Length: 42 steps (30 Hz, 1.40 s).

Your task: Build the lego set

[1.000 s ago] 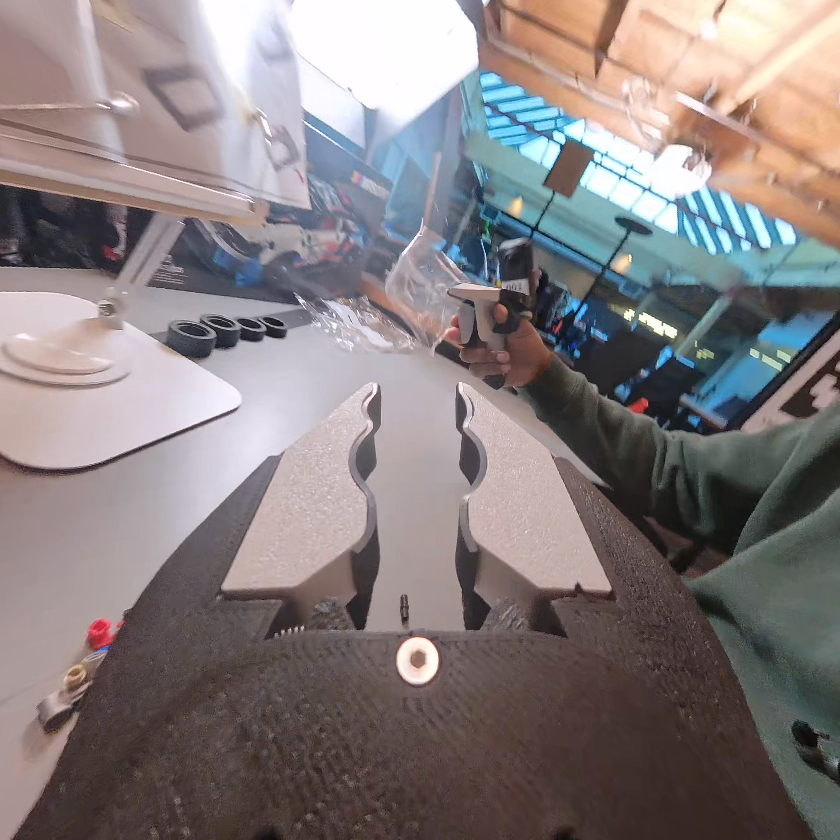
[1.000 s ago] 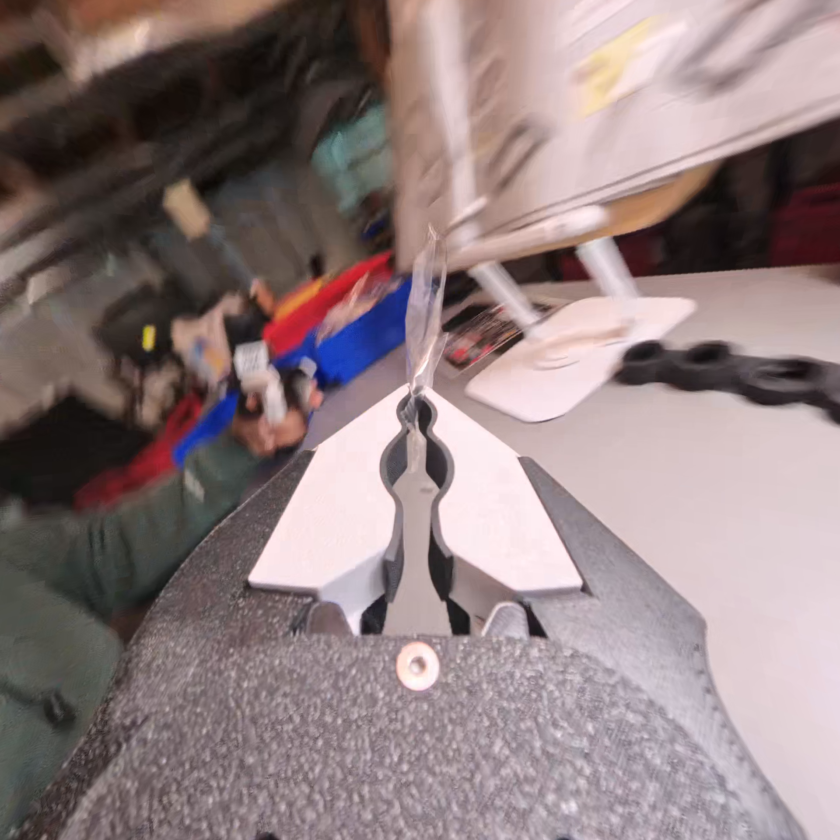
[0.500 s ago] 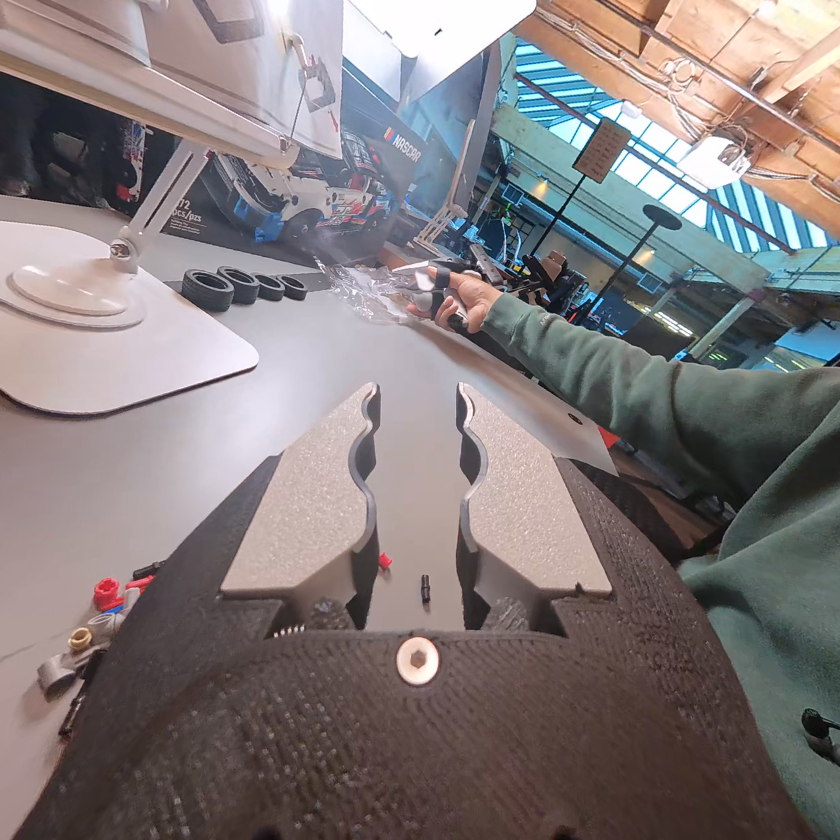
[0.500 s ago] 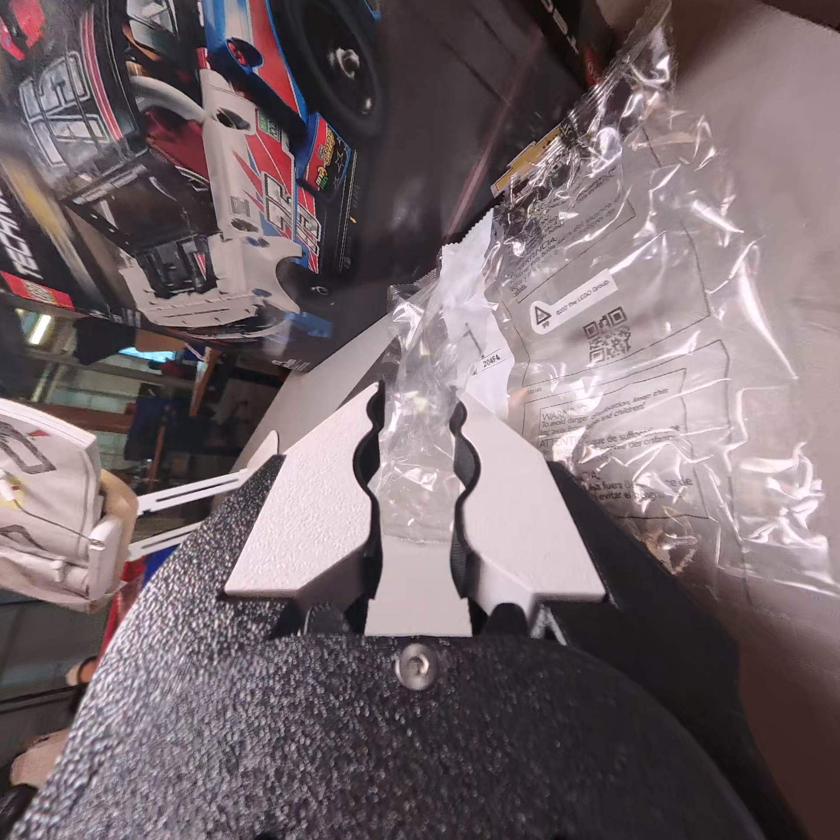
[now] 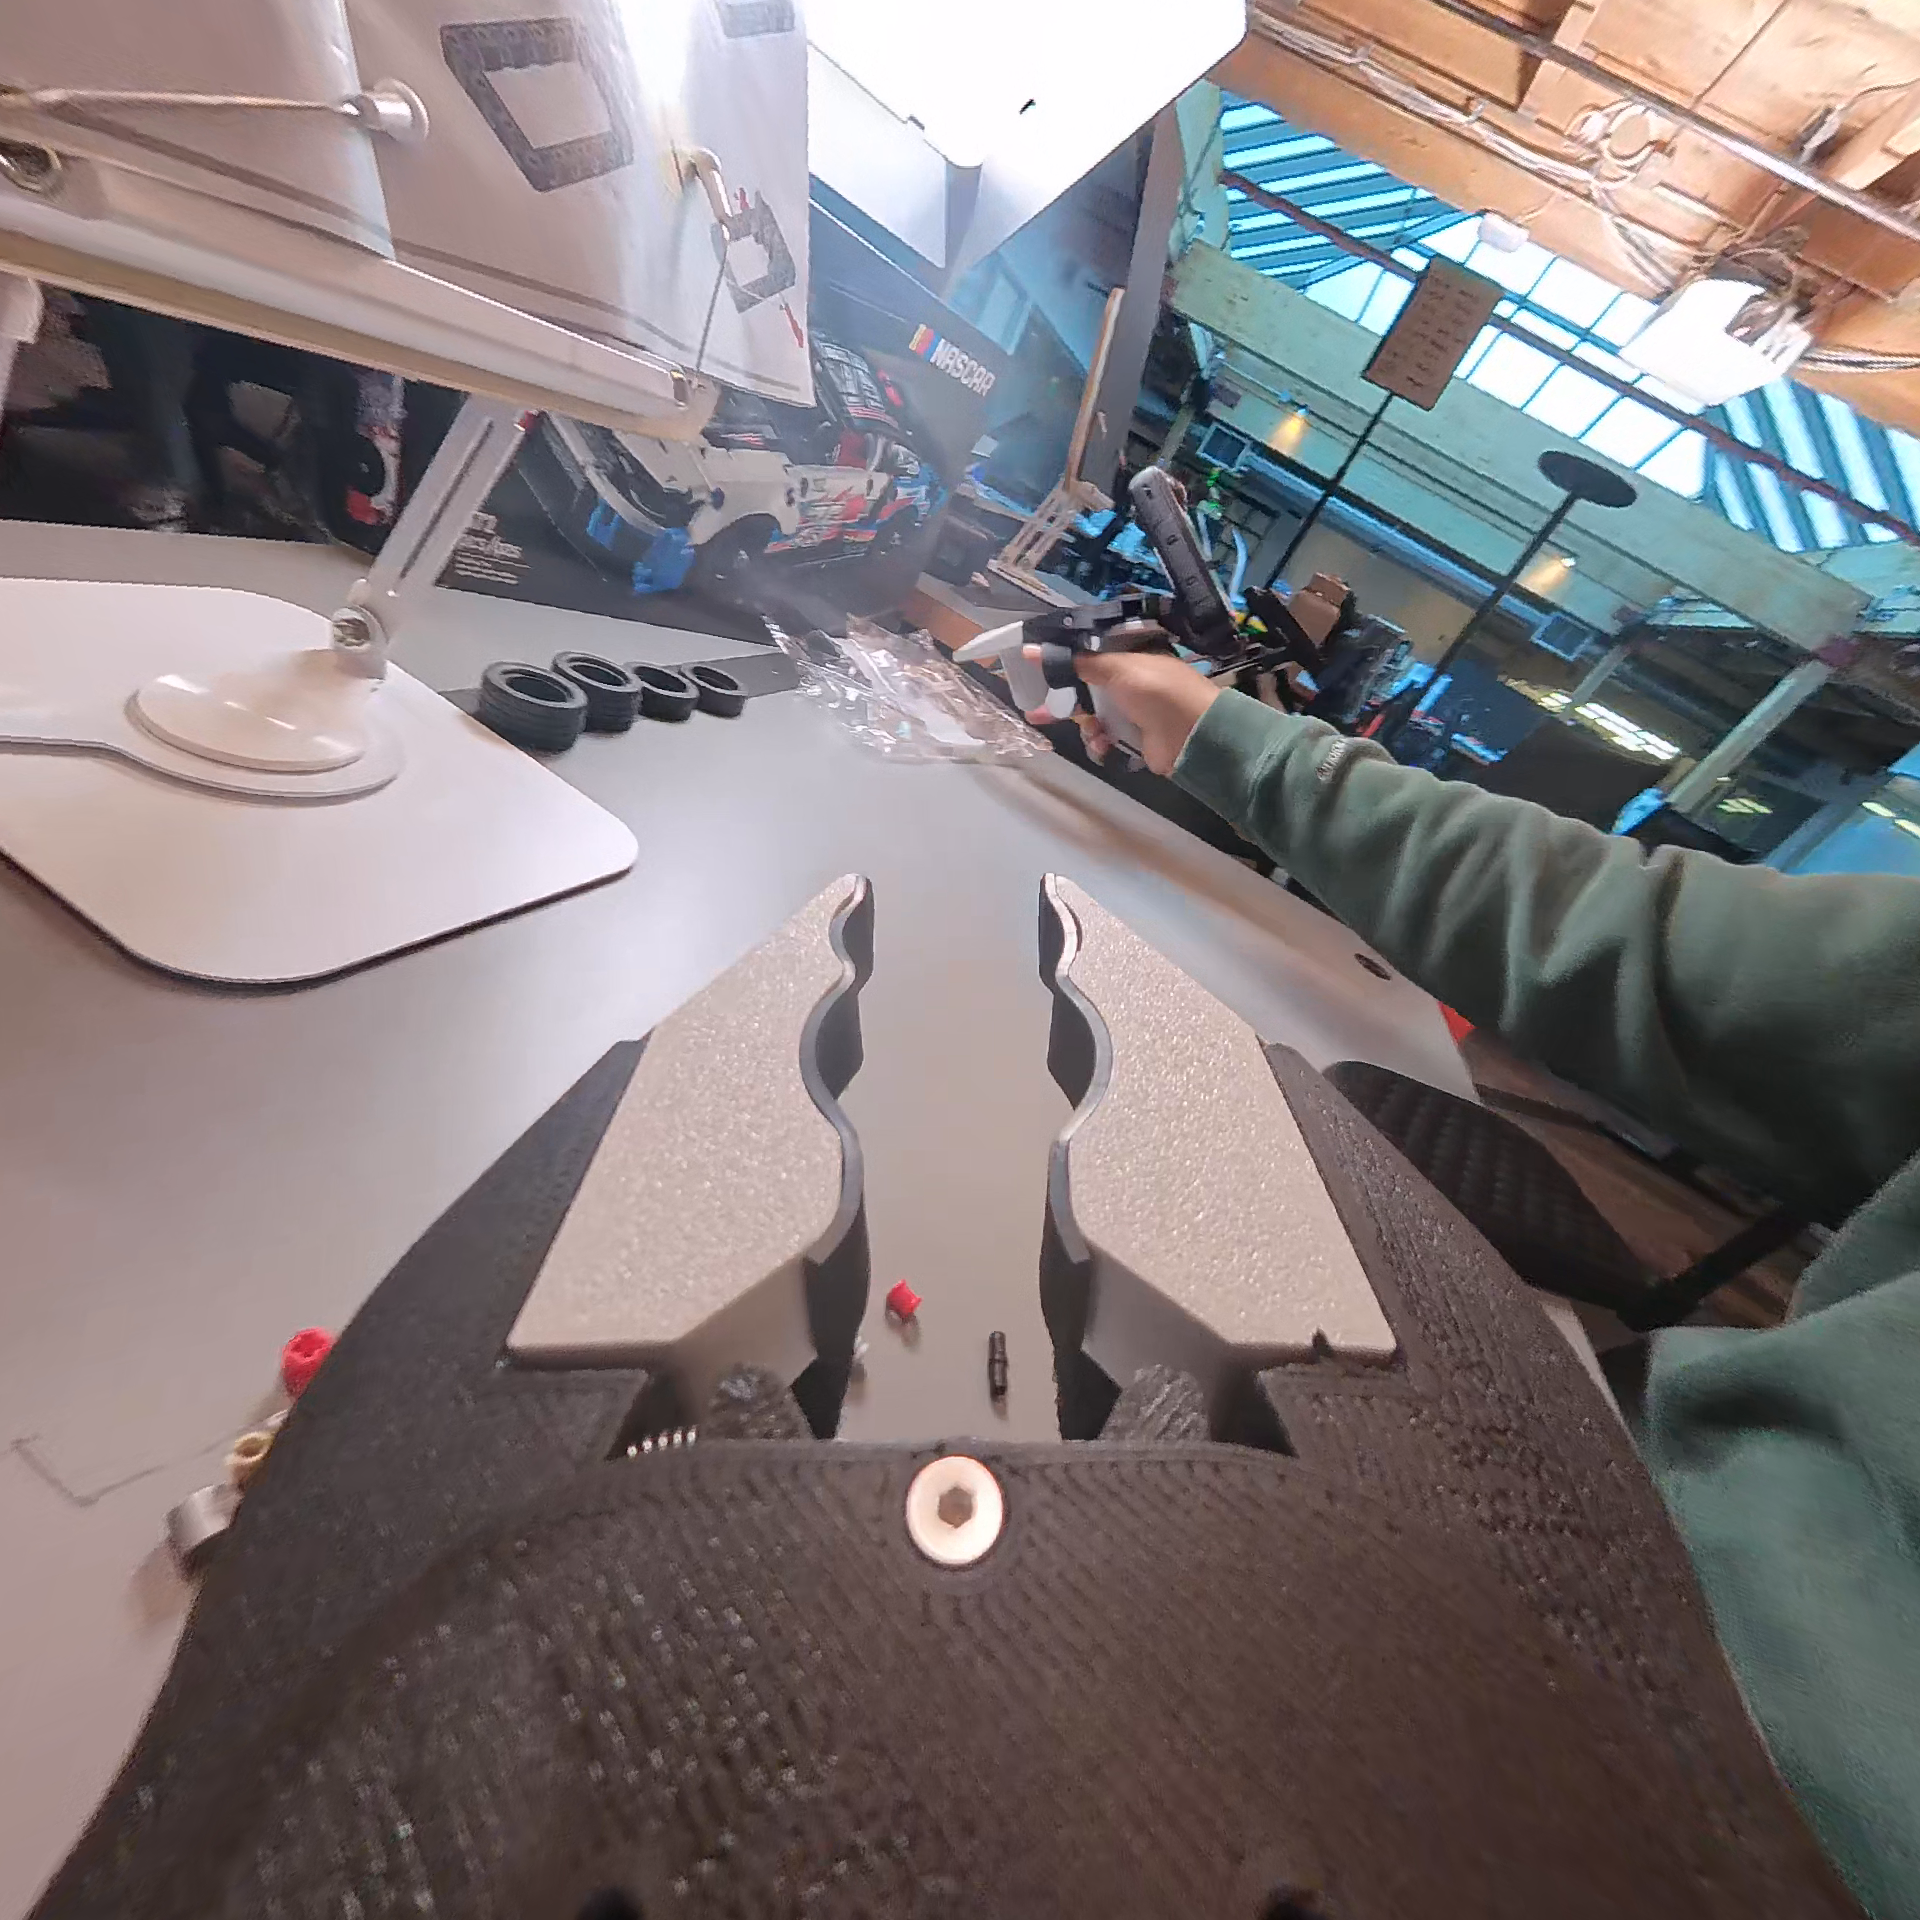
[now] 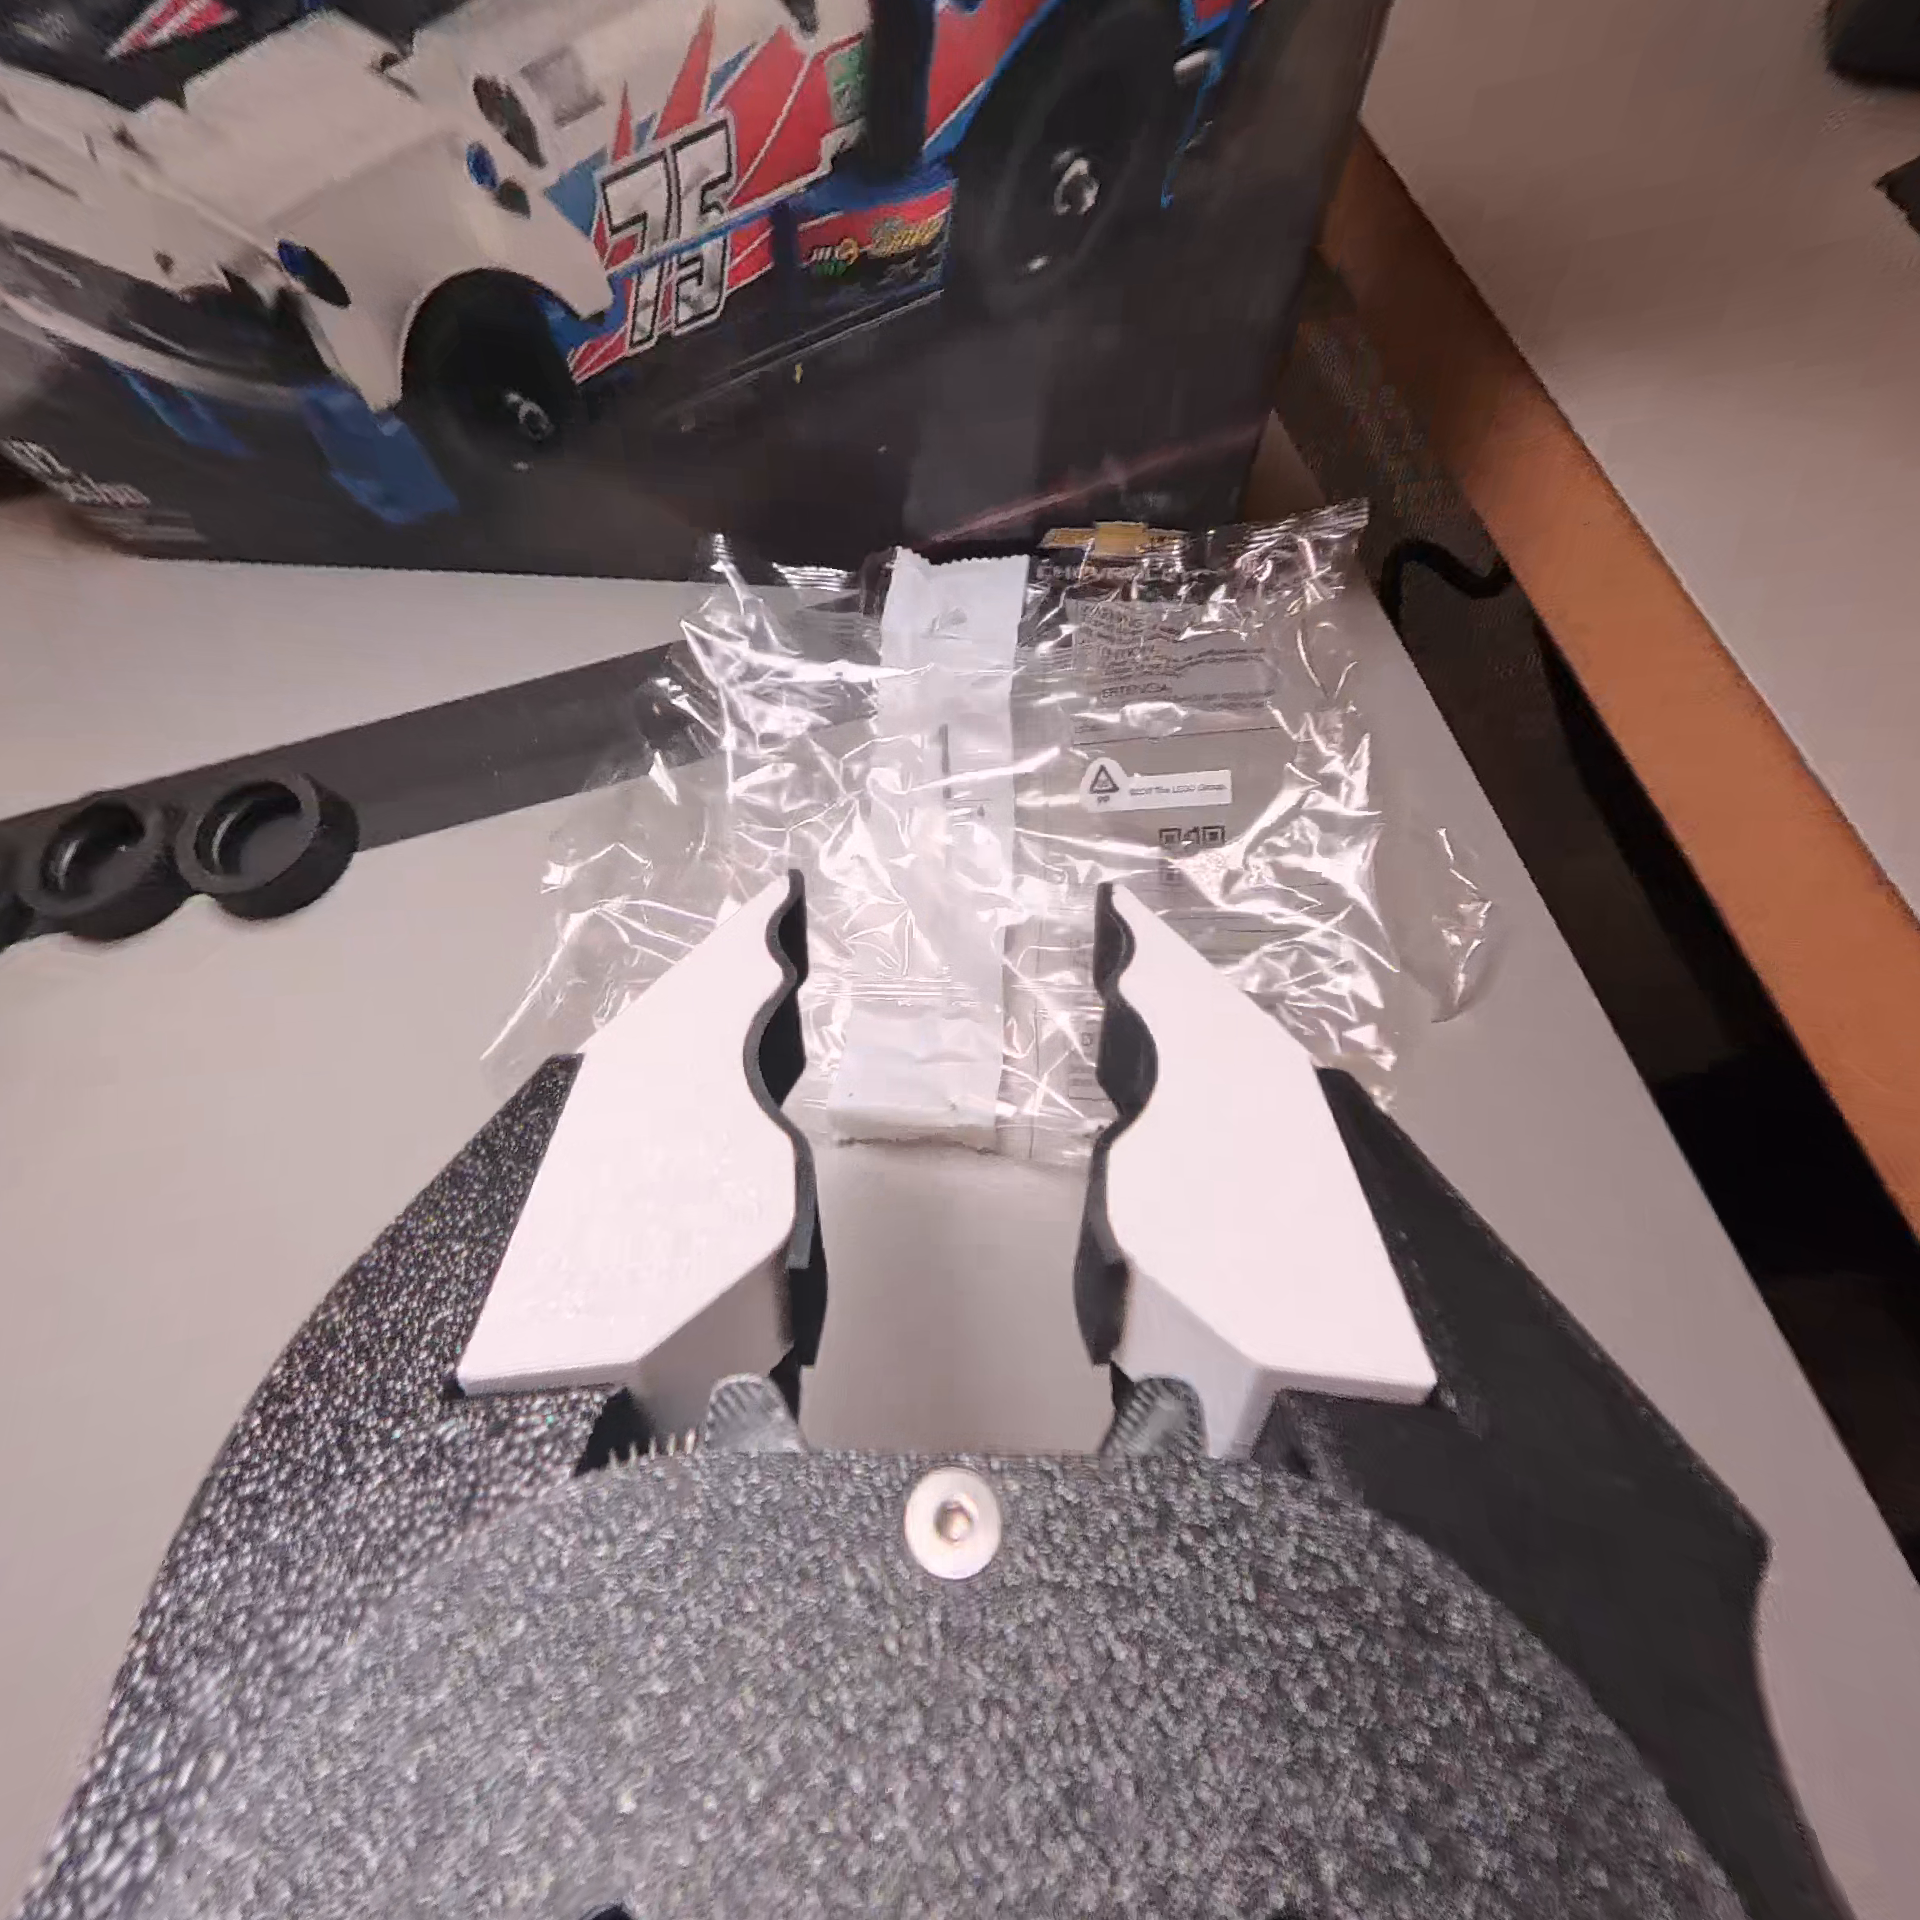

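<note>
Right wrist view shows you barely begun: the box stands at the table's far edge, an emptied plastic bag lies flat before it, and tires wait unmounted. Your right gripper hangs just over the bag's near end, jaws spread, holding nothing, arm stretched forward. Your left gripper hovers low, also spread and empty, above a red piece and black pin; nothing looks assembled.
</note>
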### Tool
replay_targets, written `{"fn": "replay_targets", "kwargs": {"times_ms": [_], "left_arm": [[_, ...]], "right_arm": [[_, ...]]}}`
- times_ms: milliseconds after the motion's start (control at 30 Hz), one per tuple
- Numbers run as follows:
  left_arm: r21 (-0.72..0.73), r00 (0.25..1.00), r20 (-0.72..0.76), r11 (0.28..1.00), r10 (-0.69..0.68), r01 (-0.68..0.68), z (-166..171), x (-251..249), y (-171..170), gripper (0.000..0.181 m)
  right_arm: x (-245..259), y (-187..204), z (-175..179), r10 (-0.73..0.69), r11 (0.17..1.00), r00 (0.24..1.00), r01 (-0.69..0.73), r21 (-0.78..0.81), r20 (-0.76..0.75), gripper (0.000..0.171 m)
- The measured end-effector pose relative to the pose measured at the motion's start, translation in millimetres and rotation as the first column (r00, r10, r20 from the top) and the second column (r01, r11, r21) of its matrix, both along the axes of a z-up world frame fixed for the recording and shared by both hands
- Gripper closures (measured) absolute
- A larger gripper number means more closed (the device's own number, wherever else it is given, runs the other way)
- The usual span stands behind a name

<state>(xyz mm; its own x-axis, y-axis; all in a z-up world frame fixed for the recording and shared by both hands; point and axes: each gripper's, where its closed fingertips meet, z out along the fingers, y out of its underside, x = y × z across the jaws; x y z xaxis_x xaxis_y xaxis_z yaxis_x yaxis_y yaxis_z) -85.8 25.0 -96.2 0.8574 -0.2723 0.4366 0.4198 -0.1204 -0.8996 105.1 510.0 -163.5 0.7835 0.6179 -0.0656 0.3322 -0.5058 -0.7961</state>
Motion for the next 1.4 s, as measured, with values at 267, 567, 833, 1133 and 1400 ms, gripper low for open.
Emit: {"fn": "replay_targets", "kwargs": {"times_ms": [267, 567, 833, 1133, 1400], "left_arm": [[-0.019, 0.897, -0.342, 0.952, 0.280, -0.305, 3, -26, -1, 0.139], [-0.083, 0.812, -0.516, 0.927, 0.273, -0.365, -10, -18, 8, 0.125], [-0.155, 0.815, -0.524, 0.914, 0.246, -0.376, -21, -17, 10, 0.111], [-0.027, 0.770, -0.530, 0.901, 0.355, -0.434, 3, -32, -3, 0.130], [0.011, 0.692, -0.585, 0.857, 0.424, -0.516, 16, -56, -31, 0.155]], "right_arm": [[-26, -5, -32, 0.018, 1.000, 0.990, -0.015, -0.022, 0.140, 0.124], [-36, 2, -36, 0.030, 0.999, 0.976, -0.024, -0.032, 0.215, 0.118], [-66, -112, 83, 0.390, 0.890, 0.910, -0.333, 0.312, -0.142, 0.102], [-72, -335, 85, 0.769, 0.626, 0.585, -0.608, 0.489, -0.258, 0.171], [-122, -400, 0, 0.929, 0.311, 0.358, -0.889, 0.337, 0.089, 0.152]]}}
